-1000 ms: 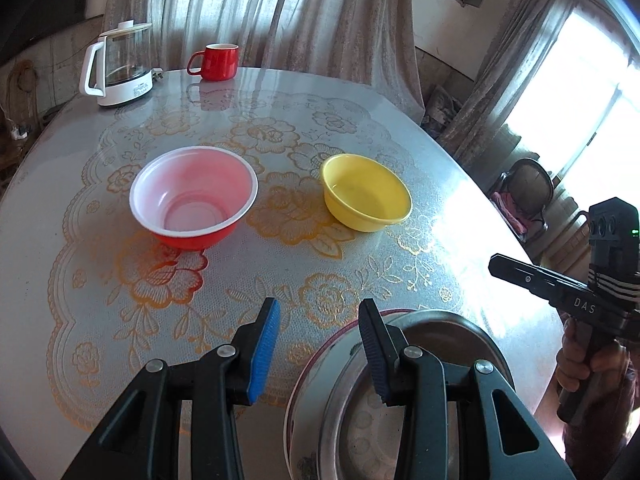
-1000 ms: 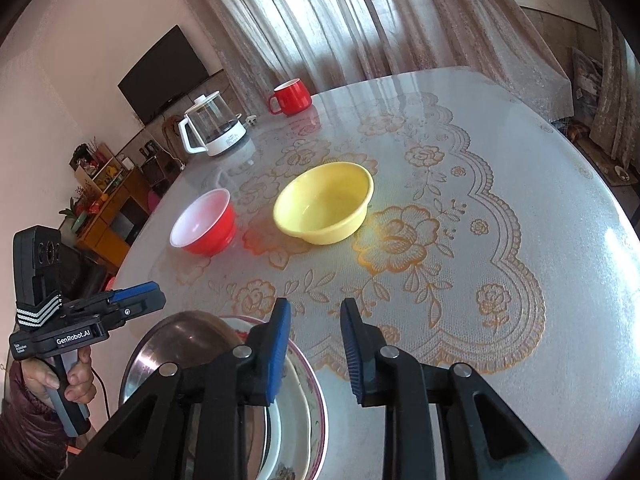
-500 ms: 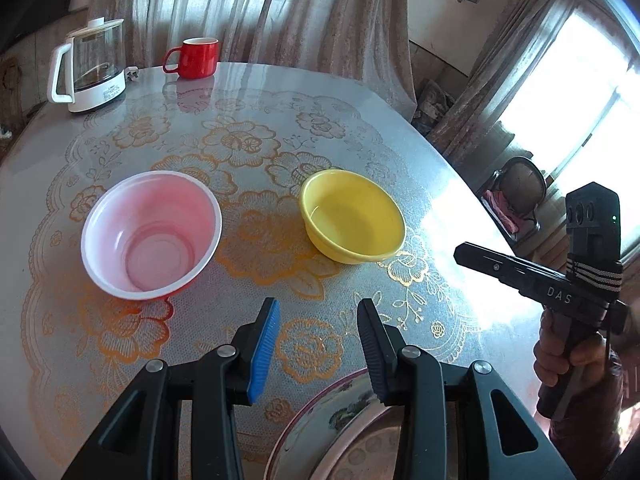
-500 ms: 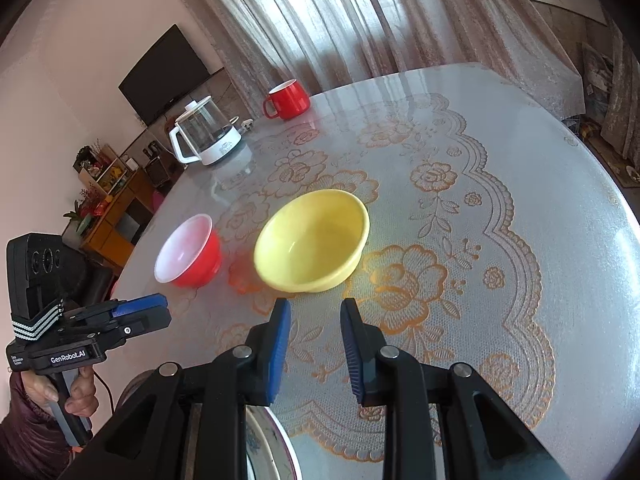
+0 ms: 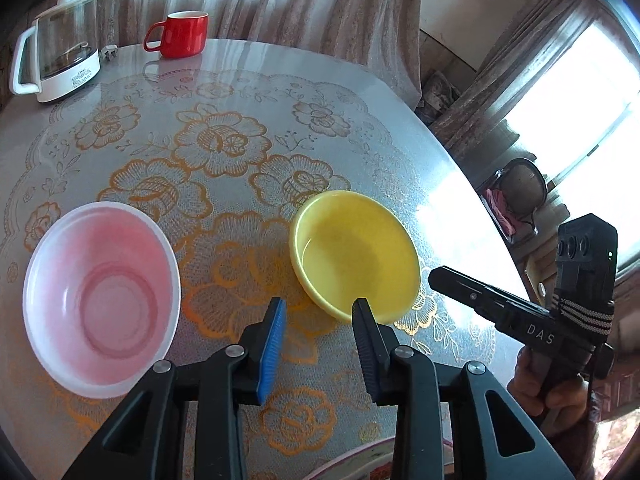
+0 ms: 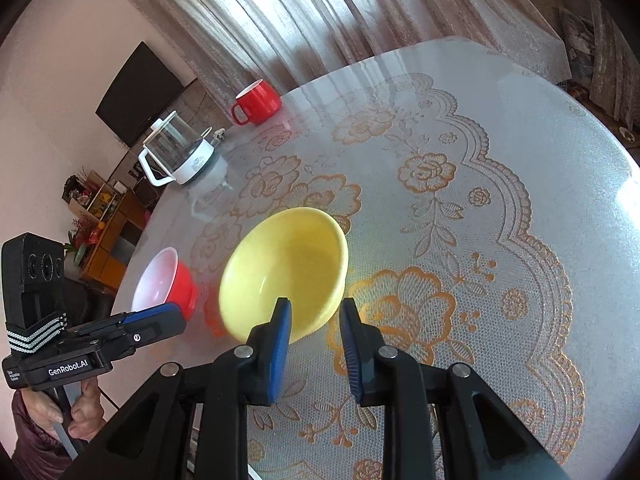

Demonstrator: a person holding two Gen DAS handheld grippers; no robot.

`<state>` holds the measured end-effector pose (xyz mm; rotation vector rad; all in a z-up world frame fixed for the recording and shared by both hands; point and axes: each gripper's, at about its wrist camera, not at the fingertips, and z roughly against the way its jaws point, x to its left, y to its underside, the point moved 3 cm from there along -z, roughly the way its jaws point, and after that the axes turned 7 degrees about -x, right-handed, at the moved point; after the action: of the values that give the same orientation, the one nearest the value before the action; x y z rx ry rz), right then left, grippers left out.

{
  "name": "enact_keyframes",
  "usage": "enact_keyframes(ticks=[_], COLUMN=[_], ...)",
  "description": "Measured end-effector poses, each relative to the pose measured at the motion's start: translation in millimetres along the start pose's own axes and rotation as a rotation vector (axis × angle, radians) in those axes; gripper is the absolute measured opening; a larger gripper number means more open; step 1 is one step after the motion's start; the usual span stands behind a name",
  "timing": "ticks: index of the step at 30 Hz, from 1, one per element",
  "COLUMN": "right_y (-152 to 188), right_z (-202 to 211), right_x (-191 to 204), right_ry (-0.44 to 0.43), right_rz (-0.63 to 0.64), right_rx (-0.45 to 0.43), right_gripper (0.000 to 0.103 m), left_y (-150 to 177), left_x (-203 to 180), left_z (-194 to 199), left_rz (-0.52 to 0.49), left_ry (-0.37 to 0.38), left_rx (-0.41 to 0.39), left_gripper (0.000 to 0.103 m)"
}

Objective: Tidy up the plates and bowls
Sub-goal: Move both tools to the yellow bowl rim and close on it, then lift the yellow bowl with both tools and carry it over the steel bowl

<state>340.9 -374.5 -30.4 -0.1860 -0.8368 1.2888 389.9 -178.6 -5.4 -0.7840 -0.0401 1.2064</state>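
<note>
A yellow bowl [image 5: 356, 256] [image 6: 284, 276] stands upright in the middle of the round table. To its left sits a red bowl [image 5: 100, 300] [image 6: 164, 284] with a white inside. My left gripper [image 5: 320, 308] hovers just short of the yellow bowl's near rim. Its jaws are closing, and no pad presses on anything. My right gripper [image 6: 314, 308] hangs over the same bowl's near right edge, open with a narrow gap and nothing held. A plate rim [image 5: 352, 462] peeks in at the bottom of the left wrist view.
A glass kettle [image 5: 60, 52] and a red mug [image 5: 184, 34] stand at the table's far edge by the curtains. A chair [image 5: 520, 192] sits beyond the right edge. A person's hand [image 5: 536, 384] holds the right gripper's handle.
Both grippers have moved forward over the table toward the bowls. The stacked plates have slipped almost out of view below. The left jaws have narrowed a little.
</note>
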Motion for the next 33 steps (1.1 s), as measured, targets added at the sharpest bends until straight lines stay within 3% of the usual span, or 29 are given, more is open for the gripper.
enact_keyframes(ticks=[3,9,12,22,25,29,33], right_y=[-0.7,0.7,2.4,5.3,8.3,9.5,1.4], right_z=[-4.8,-12.2,-15.5,-5.9,-9.3,-1.7,5.2], right_x=[-2.6,-0.8,-1.2,6.7,12.1,9.8,1.3], right_ry=[0.002,0.011,0.020,-0.001,0.027,-0.014,-0.015], right_rz=[-0.013,0.004,0.008,0.017,0.035,-0.011,-0.061], right_rx=[0.005,0.021,0.029,0.022,0.032,0.013,-0.034], right_gripper=[0.024,0.014,0.012,0.009,0.009,0.012,0.021], left_y=[-5.3,-8.8,-7.7,-4.1,-4.2,-7.2,-10.2], left_x=[3.2,7.9,2.8,-15.0,-11.7,0.3,10.4], left_z=[-11.8,-32.9,-40.5,-24.3,-23.4,-24.5,-27.6], left_rz=[0.033,0.069,0.062,0.012,0.046,0.065,0.104], left_ry=[-0.007,0.006,0.021,0.052,0.053,0.013,0.011], left_rx=[0.008,0.051,0.077,0.051,0.050,0.041,0.032], left_gripper=[0.034,0.034,0.028,0.021,0.021,0.028,0.030])
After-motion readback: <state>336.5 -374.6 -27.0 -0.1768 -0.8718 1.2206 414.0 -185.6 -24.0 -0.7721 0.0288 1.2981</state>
